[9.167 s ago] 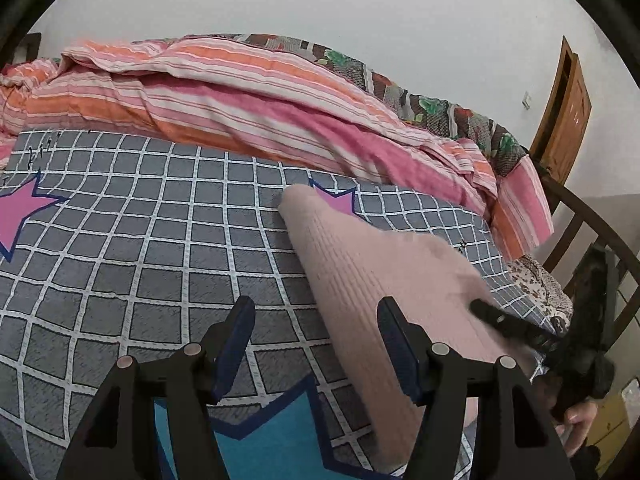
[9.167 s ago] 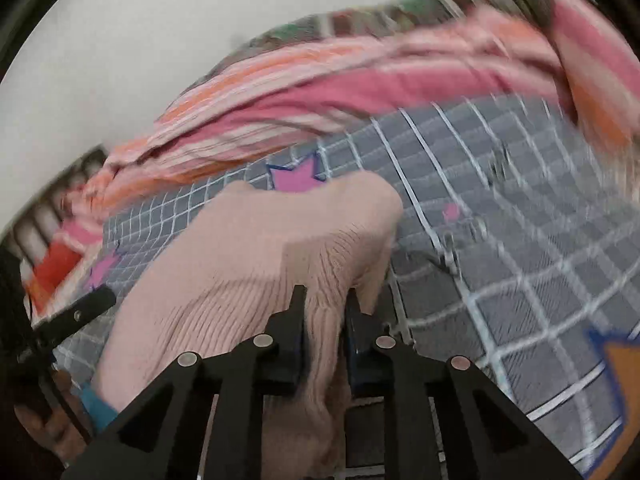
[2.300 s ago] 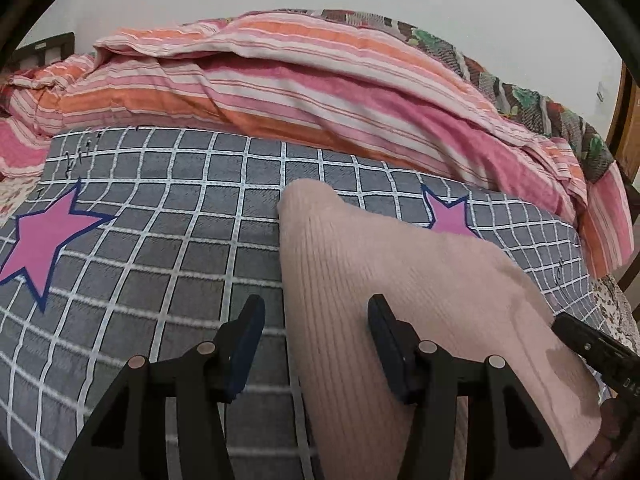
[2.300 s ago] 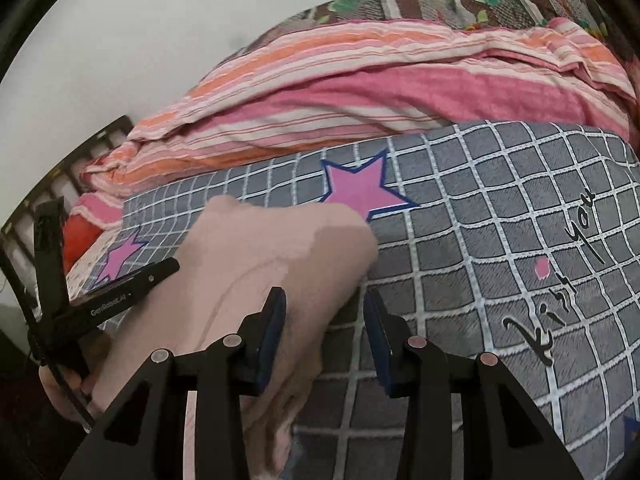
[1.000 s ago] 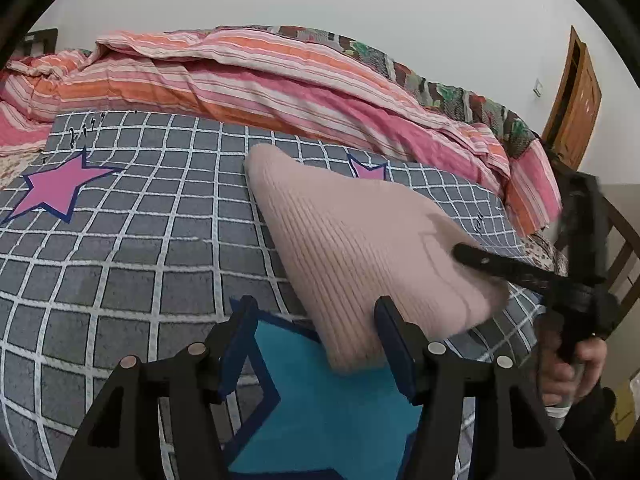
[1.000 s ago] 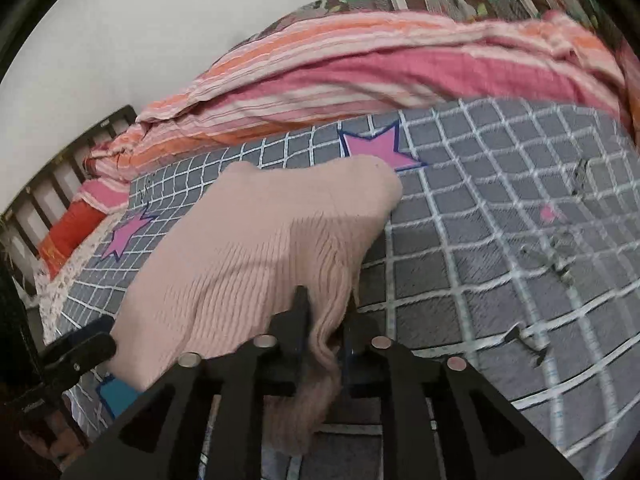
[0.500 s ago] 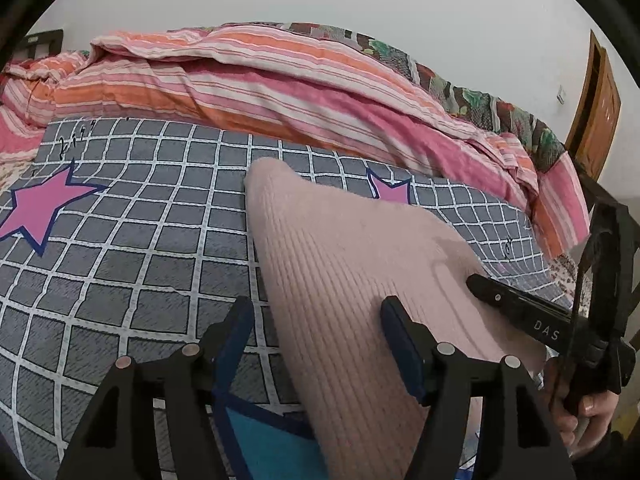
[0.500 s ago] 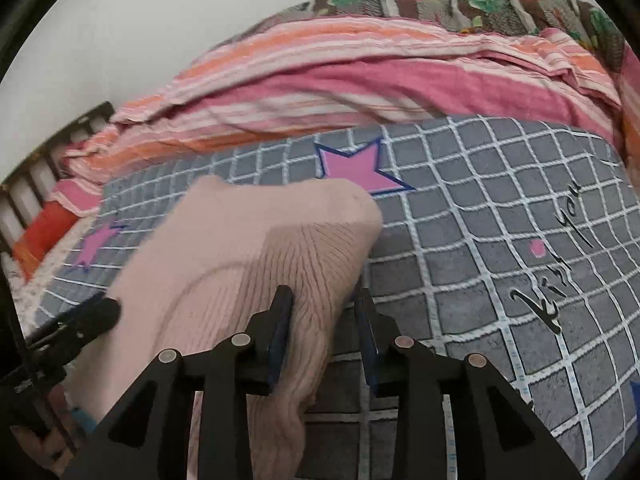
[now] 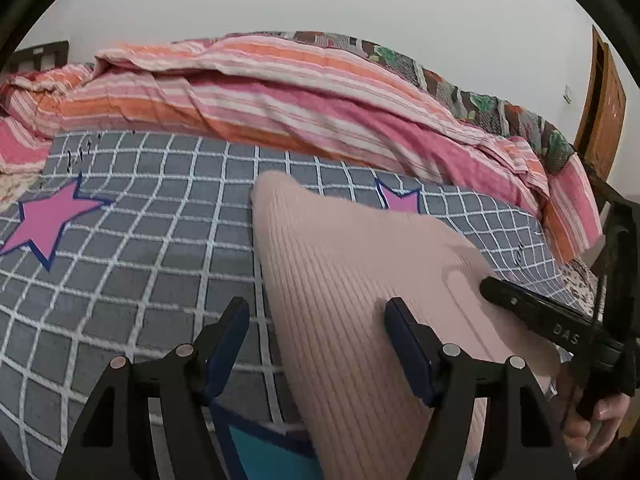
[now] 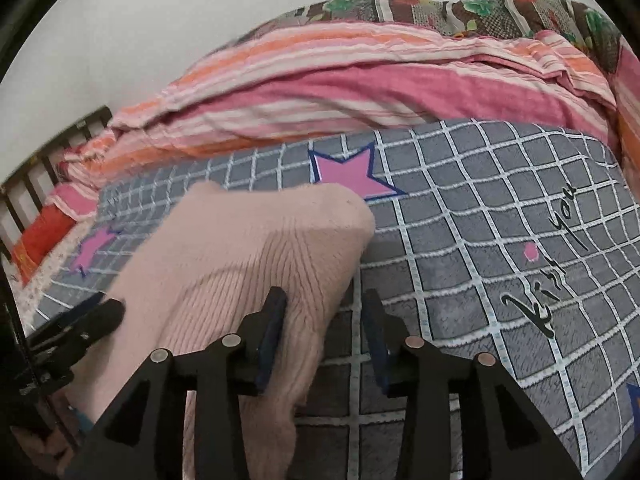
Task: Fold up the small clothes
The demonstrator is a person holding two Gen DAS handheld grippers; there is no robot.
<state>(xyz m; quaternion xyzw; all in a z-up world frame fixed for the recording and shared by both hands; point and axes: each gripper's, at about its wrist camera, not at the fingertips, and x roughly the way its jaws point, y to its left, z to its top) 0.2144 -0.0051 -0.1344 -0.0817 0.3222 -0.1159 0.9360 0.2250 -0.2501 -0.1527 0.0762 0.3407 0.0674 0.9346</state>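
Note:
A pale pink ribbed knit garment [image 9: 352, 280] lies folded on the grey checked bedspread [image 9: 140, 248]. It also shows in the right wrist view [image 10: 240, 256]. My left gripper [image 9: 316, 328] is open, its jaws astride the garment's left edge near the front. My right gripper [image 10: 324, 316] is open at the garment's right edge, one finger over the knit and one over the bedspread. The right gripper shows from the side in the left wrist view [image 9: 536, 316], against the garment's right edge. The left one shows in the right wrist view [image 10: 80, 320].
A pink and orange striped quilt [image 9: 280, 96] is heaped along the back of the bed, with a floral blanket [image 10: 440, 8] behind it. A wooden door [image 9: 604, 112] stands at the right. A dark bed frame [image 10: 36, 176] shows at the left.
My right gripper opened and let go of the garment's right edge, which it held a second ago. The garment settled flat on the bedspread. My left gripper stayed open and moved forward over it.

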